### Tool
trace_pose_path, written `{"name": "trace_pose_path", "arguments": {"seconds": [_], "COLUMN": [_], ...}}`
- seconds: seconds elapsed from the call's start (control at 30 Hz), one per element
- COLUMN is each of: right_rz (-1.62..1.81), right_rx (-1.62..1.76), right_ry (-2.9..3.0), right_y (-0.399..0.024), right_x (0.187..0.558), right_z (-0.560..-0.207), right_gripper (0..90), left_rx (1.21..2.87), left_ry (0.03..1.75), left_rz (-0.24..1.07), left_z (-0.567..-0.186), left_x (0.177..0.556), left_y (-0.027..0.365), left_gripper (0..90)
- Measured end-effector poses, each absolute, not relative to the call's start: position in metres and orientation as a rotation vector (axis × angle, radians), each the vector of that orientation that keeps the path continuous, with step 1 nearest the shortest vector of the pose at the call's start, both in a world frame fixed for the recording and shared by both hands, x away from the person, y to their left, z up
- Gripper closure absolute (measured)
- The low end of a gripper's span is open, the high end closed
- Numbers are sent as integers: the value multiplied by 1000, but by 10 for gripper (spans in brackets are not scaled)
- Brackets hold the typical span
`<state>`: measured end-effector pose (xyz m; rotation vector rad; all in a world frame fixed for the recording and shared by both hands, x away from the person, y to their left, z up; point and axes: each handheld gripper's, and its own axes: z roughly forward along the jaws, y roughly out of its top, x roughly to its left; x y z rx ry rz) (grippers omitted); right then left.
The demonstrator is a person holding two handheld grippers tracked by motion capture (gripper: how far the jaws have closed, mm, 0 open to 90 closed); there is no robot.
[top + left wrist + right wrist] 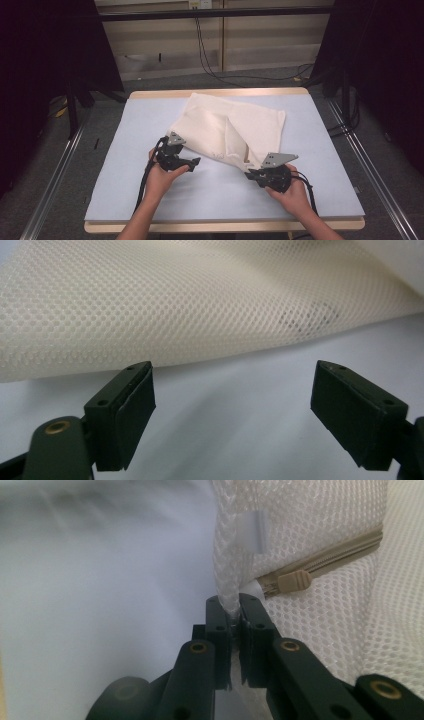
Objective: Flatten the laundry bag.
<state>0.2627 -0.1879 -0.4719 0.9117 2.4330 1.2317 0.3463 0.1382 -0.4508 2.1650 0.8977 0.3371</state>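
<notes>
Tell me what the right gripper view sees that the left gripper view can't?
The right gripper view shows a tan zipper pull and the right gripper pinching a fold of the white mesh bag. The left gripper view shows the left gripper with its fingers wide apart, holding nothing, with the bag's edge just beyond them. Both show the mesh bag and the pale blue table mat.

No readable text, labels, brands, numbers or signs

A mesh bag (pixel 227 130) lies on the table (pixel 125 150), toward its far side. The left tool (pixel 192 162) sits just before the bag's near left edge; the right tool (pixel 248 173) sits at its near right corner.
</notes>
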Motion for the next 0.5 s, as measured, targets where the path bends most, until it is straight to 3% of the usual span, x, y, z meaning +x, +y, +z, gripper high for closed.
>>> {"name": "trace_pose_path", "arguments": {"seconds": [0.5], "right_rz": [1193], "right_rx": [846], "right_ry": [2526], "right_y": [-175], "right_x": [252], "right_z": [-482], "right_gripper": [838], "left_rx": [2073], "left_ry": [875], "left_rz": [250], "left_z": [-440], "left_x": [347], "left_y": [122], "left_gripper": [156]}}
